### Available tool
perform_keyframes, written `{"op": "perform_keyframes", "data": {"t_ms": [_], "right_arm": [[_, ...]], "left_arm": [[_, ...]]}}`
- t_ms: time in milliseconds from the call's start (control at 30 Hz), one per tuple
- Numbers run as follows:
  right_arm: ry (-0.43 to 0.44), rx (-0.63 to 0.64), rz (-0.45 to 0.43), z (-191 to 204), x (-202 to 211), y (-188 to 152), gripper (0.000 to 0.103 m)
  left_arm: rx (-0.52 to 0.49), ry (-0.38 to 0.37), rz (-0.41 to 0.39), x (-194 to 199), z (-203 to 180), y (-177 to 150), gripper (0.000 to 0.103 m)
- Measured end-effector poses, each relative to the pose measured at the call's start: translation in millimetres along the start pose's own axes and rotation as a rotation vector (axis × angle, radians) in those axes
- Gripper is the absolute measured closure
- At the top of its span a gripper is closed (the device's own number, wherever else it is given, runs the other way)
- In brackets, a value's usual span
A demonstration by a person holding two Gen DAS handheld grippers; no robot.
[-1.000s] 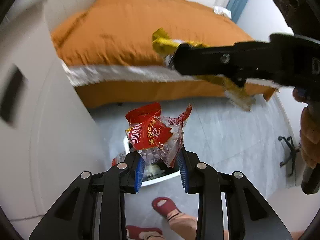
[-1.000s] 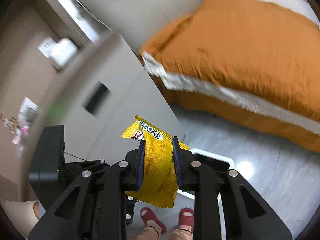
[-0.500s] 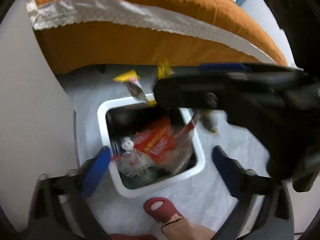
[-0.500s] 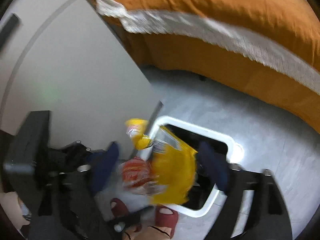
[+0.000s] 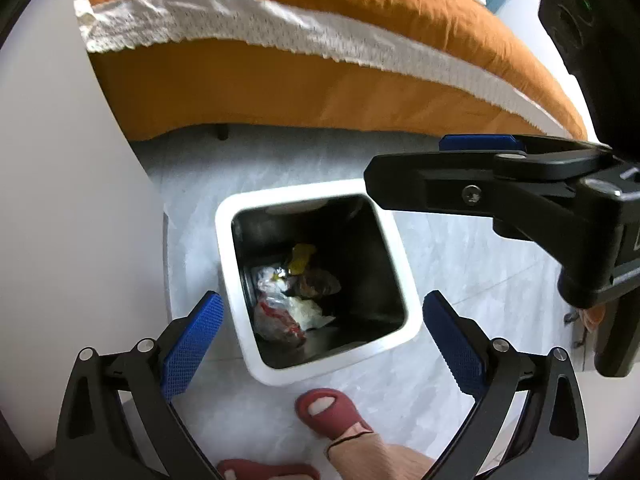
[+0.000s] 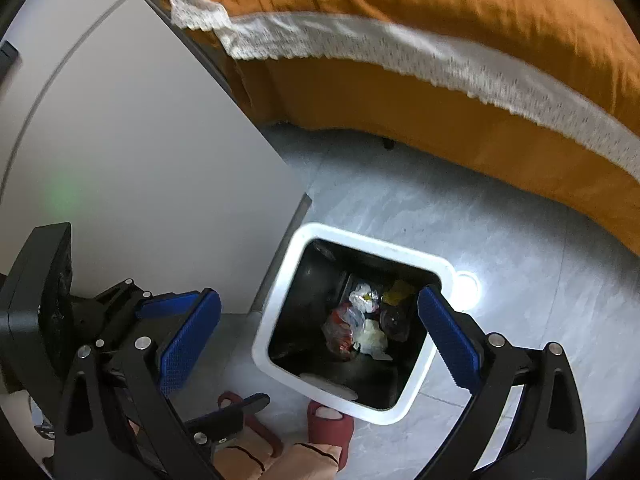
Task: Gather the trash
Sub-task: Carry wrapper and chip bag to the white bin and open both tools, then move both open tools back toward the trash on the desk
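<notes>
A white-rimmed square trash bin [image 5: 394, 240] with a dark inside stands on the grey floor; it also shows in the right wrist view [image 6: 276, 292]. Inside lie a red and clear wrapper [image 5: 276, 318], a yellow wrapper [image 5: 302, 256] and other crumpled trash; the right wrist view shows the red wrapper [image 6: 340, 330] and the yellow one [image 6: 398, 292] too. My left gripper [image 5: 320, 340] hangs open and empty above the bin. My right gripper [image 6: 320, 338] is open and empty above it as well, and its side shows in the left wrist view [image 5: 480, 172].
An orange bed [image 5: 320, 40] with a white lace trim stands just behind the bin. A white cabinet side [image 6: 140, 140] stands to the bin's left. The person's feet in red slippers [image 5: 332, 412] stand at the bin's near edge.
Both grippers tilted down over the bin and opened. The red wrapper and the yellow wrapper fell out of the jaws and now lie inside the bin.
</notes>
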State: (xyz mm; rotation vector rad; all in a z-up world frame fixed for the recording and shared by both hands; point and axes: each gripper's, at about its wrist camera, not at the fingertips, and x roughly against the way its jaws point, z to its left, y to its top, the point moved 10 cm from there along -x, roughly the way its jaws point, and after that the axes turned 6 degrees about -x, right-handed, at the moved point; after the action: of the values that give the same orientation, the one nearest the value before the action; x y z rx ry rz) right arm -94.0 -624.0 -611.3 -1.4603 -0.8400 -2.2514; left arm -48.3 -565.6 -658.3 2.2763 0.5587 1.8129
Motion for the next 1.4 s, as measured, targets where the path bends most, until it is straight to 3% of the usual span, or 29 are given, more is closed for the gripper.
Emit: {"op": "perform_keyframes", "data": {"t_ms": [333,700,833,1100,1400], "right_arm": [[0.003,0.052,-0.086,44.3,99.2,31.1,0.005],[0.049,0.143,-0.265,121.7,234.9,70.7,0.005],[0.091,0.195,-0.336,156.9,281.0,84.0,0.005],[0.201,0.338,-0.451,242.4,345.9,98.9,0.005],[0.334,0.467,-0.501,338.6,376.1,98.1,0.005]], "left_arm": [[0.045,0.041,-0.116,107.6,-12.1,40.7,0.005],[0.100,0.092,-0.315,258.8,-28.4,77.5,0.005],[0.108,0.143,-0.373,309.9,-31.7,83.5,0.005],[0.164,0.293,-0.490,414.1,-13.2,73.4,0.005],[0.277,0.448,-0.571,506.0,30.4,32.1,0.005]]}}
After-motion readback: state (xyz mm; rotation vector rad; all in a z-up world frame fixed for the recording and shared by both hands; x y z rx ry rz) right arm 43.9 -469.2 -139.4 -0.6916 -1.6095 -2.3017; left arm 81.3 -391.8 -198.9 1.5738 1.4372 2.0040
